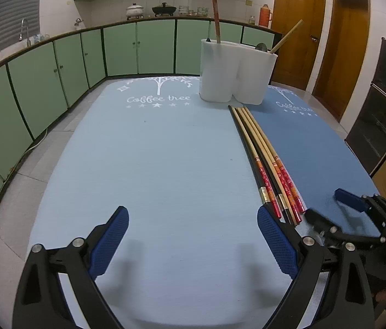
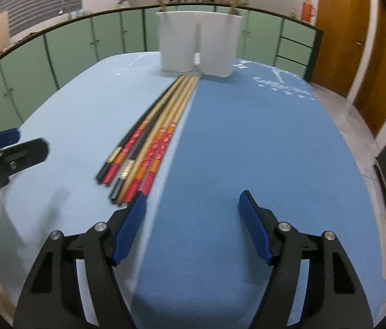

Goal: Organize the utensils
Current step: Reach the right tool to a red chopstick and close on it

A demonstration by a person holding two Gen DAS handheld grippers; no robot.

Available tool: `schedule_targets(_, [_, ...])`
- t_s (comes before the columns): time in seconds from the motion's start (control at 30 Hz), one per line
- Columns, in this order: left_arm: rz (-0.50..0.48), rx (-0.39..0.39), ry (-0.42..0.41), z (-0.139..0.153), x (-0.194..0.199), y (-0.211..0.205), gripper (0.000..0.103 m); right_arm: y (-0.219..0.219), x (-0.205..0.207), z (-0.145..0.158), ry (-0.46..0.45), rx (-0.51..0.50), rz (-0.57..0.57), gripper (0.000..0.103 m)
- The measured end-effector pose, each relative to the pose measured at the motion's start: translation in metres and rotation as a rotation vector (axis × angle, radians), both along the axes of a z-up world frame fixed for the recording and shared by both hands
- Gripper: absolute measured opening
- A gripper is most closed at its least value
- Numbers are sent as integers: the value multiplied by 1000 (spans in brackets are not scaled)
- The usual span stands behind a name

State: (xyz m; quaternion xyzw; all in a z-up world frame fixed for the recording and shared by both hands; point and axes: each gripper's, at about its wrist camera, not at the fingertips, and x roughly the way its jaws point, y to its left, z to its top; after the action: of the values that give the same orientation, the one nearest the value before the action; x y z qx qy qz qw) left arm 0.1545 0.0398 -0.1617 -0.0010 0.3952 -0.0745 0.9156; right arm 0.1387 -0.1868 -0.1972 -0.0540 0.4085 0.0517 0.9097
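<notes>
Right now both tongs stand open with nothing between their pads. The left gripper (image 1: 193, 242) hovers over the light blue mat (image 1: 152, 164). The right gripper (image 2: 193, 226) sits just beside the near ends of the chopsticks (image 2: 149, 148), which lie bundled along the seam, tips by the white holder (image 2: 197, 45).
</notes>
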Motion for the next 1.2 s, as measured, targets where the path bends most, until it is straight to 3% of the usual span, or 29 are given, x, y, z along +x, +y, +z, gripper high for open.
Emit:
schedule_targets(0.1, [1, 2, -2, 0, 0, 0, 93, -17, 2, 4, -1, 25, -55, 67])
schedule_targets(0.27, [0, 1, 2, -1, 1, -1, 93, -21, -2, 4, 27, 148, -10, 65])
schedule_targets(0.57, [1, 9, 2, -1, 0, 2, 93, 11, 5, 0, 33, 71, 70, 60])
schedule_targets(0.77, [2, 7, 4, -1, 1, 2, 93, 6, 6, 0, 22, 28, 31, 57])
schedule_targets(0.93, [3, 0, 6, -1, 2, 2, 93, -13, 1, 4, 12, 76, -36, 55])
schedule_targets(1.0, [4, -4, 9, -3, 3, 1, 93, -15, 0, 2, 28, 132, -28, 55])
schedule_targets(1.13, [2, -2, 9, -4, 2, -1, 93, -10, 1, 1, 15, 138, -12, 55])
schedule_targets(1.2, [4, -2, 10, -4, 3, -1, 93, -9, 4, 1, 8, 139, -16, 49])
